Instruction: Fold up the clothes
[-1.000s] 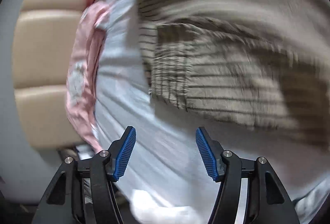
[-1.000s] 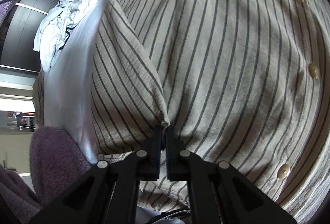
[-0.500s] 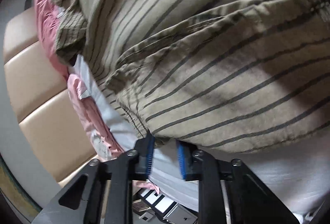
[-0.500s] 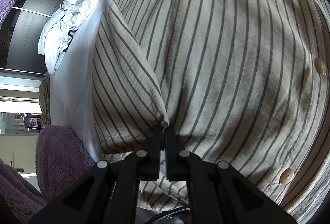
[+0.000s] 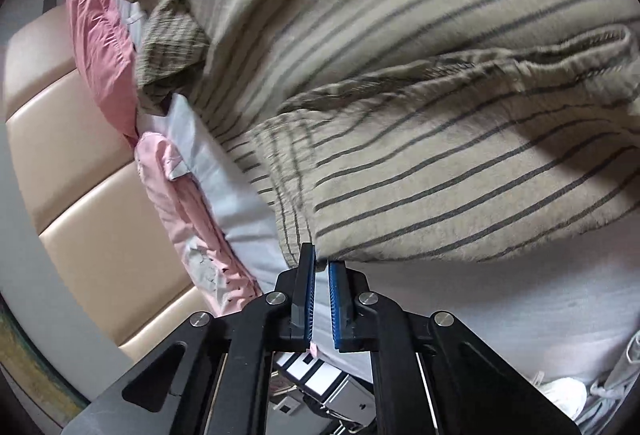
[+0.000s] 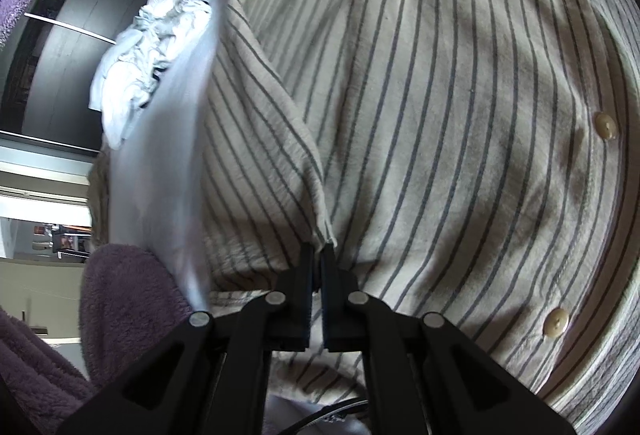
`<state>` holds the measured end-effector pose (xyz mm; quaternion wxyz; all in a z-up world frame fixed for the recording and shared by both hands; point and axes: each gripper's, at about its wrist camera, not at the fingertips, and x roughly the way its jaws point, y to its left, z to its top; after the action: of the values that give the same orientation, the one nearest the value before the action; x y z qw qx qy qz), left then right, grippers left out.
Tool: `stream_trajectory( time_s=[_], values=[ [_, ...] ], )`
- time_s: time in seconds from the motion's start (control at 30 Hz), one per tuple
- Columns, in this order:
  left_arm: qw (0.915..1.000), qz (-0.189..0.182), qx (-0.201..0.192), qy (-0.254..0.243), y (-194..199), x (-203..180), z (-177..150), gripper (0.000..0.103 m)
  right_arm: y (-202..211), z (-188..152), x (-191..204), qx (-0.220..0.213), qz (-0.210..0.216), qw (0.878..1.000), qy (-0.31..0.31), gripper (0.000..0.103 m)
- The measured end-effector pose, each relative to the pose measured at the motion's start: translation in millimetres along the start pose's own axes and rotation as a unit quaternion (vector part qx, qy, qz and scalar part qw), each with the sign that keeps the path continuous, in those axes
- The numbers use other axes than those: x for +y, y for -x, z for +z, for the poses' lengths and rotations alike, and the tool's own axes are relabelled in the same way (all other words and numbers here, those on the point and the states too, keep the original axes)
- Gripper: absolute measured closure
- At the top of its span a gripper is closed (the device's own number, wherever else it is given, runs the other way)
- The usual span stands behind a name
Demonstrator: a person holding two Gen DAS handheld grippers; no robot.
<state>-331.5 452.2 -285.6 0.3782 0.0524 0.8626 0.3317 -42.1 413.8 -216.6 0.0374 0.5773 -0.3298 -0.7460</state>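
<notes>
Both claws pinch the striped shirt [image 6: 440,107]: the left claw [image 5: 321,267] grips a corner of its hem with the jaws nearly together, and the right claw [image 6: 317,255] is clamped on a folded edge. It lies across a pale sheet [image 5: 460,315] beside pink fabric [image 5: 100,35].

Both grippers are black plastic frames with silver round screw heads; the left gripper [image 5: 321,267] carries ribbed blue pads, the right gripper [image 6: 317,255] dark ones.
</notes>
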Motion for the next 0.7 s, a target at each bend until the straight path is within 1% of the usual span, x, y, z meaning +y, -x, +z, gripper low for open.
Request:
stream_trajectory(
  time_s=[0.1, 0.17, 0.23, 0.33, 0.37, 0.43, 0.47, 0.5, 0.57, 0.6, 0.63, 0.67, 0.7],
  values=[
    [0.9963, -0.042, 0.016, 0.073, 4, 20, -4, 0.096, 12, -5, 5, -0.011, 0.021, 1.000, 0.002, 0.100],
    [0.9898, -0.069, 0.027, 0.121, 6, 33, -7, 0.096, 20, -9, 8, -0.018, 0.032, 0.999, 0.003, 0.101],
    [0.9801, -0.097, 0.038, 0.169, 8, 46, -10, 0.096, 28, -15, 9, -0.026, 0.034, 0.999, 0.006, 0.101],
    [0.9596, -0.138, 0.053, 0.240, 12, 65, -14, 0.096, 36, -22, 4, -0.032, 0.034, 0.999, 0.002, 0.101],
    [0.9512, -0.151, 0.059, 0.263, 13, 72, -15, 0.093, 37, -24, 1, -0.031, 0.032, 0.999, 0.001, 0.101],
    [0.9320, -0.177, 0.069, 0.309, 15, 85, -18, 0.093, 40, -28, -4, -0.035, 0.033, 0.999, 0.001, 0.101],
    [0.9213, -0.190, 0.074, 0.331, 16, 91, -20, 0.089, 41, -29, -6, -0.038, 0.035, 0.999, 0.002, 0.101],
    [0.9099, -0.203, 0.079, 0.353, 18, 98, -21, 0.080, 42, -29, -7, -0.042, 0.038, 0.998, 0.004, 0.101],
    [0.8847, -0.228, 0.088, 0.397, 20, 111, -24, 0.066, 41, -28, -5, -0.047, 0.039, 0.998, 0.010, 0.101],
    [0.8562, -0.249, 0.093, 0.443, 16, 115, -36, 0.062, 40, -28, -4, -0.048, 0.037, 0.998, 0.014, 0.101],
    [0.8158, -0.274, 0.098, 0.500, 9, 117, -53, 0.062, 40, -28, -3, -0.048, 0.035, 0.998, 0.017, 0.101],
    [0.7794, -0.288, 0.100, 0.548, 4, 116, -70, 0.062, 39, -28, -2, -0.046, 0.034, 0.998, 0.018, 0.100],
    [0.7482, -0.297, 0.097, 0.585, 0, 113, -84, 0.062, 38, -28, -2, -0.044, 0.033, 0.998, 0.019, 0.100]
  ],
)
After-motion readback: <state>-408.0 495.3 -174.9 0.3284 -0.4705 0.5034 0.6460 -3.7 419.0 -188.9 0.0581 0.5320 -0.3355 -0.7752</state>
